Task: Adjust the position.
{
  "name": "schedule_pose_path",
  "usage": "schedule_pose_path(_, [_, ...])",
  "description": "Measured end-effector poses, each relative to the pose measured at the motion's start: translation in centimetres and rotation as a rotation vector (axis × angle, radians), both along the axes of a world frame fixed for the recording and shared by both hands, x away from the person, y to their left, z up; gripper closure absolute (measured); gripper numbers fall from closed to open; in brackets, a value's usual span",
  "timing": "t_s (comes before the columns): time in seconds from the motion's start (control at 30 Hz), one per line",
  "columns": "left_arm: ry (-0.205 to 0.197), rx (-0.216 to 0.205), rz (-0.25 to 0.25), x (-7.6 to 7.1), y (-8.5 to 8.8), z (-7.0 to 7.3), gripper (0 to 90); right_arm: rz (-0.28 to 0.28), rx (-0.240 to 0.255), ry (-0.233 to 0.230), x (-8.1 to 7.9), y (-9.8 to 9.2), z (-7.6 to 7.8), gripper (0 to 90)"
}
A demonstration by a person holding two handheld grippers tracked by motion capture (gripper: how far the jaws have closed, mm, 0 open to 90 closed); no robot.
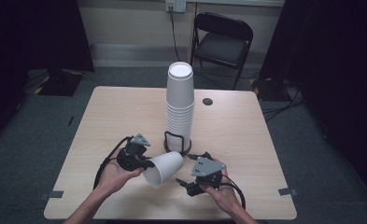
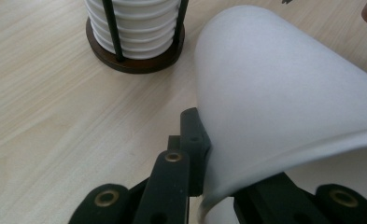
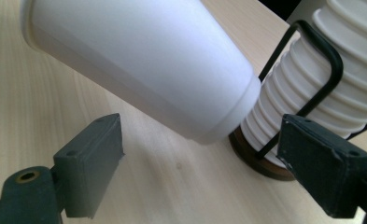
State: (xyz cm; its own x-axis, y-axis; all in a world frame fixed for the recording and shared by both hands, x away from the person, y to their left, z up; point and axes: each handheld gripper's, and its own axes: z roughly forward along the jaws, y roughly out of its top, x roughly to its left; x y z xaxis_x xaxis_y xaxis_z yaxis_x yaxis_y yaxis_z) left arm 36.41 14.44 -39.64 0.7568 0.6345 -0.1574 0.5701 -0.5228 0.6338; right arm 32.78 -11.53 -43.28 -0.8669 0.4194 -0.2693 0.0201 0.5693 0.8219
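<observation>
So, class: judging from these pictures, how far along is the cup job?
Done: one loose cup is clear of the stack in its holder. In hand: the left tool pinches that cup's rim, holding it sideways above the table. Left: the right tool is open near its base, gripping nothing yet.

Both hand-held grippers: left hand-held gripper (image 1: pixel 135 156) and right hand-held gripper (image 1: pixel 196 175) black, grey triangular top plates, brass-ringed screw holes, black trailing cables; forearms bare

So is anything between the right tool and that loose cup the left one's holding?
Nothing visible. The right tool is open, and the loose cup, pinched at its rim by the left tool, lies tilted just beyond its jaws. The cup stack in its holder stands off to the side.
</observation>
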Motion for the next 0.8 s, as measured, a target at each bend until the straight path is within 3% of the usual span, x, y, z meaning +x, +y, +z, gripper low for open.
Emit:
schedule_pose_path(0.13, [0.008,0.020,-0.018,0.1,-0.2,0.0,86.1,0.032,-0.038,-0.038,-0.3,0.6,0.1,13.8])
schedule_pose_path(0.37, [0.049,0.028,-0.040,0.6,-0.9,-0.3,86.1,0.067,-0.054,-0.048,-0.1,1.1,-0.3,13.6])
schedule_pose_path(0.53, [0.071,0.068,-0.066,1.0,-1.9,-0.2,86.1,0.083,-0.083,-0.055,-0.1,1.5,-0.6,11.3])
schedule_pose_path(0.7, [0.091,0.076,-0.069,1.4,-2.3,-0.1,86.2,0.049,-0.110,-0.082,-0.2,1.8,-0.7,8.7])
schedule_pose_path(0.8, [0.102,0.079,-0.074,1.6,-2.6,0.1,86.2,0.035,-0.130,-0.136,-0.6,2.1,-0.9,8.4])
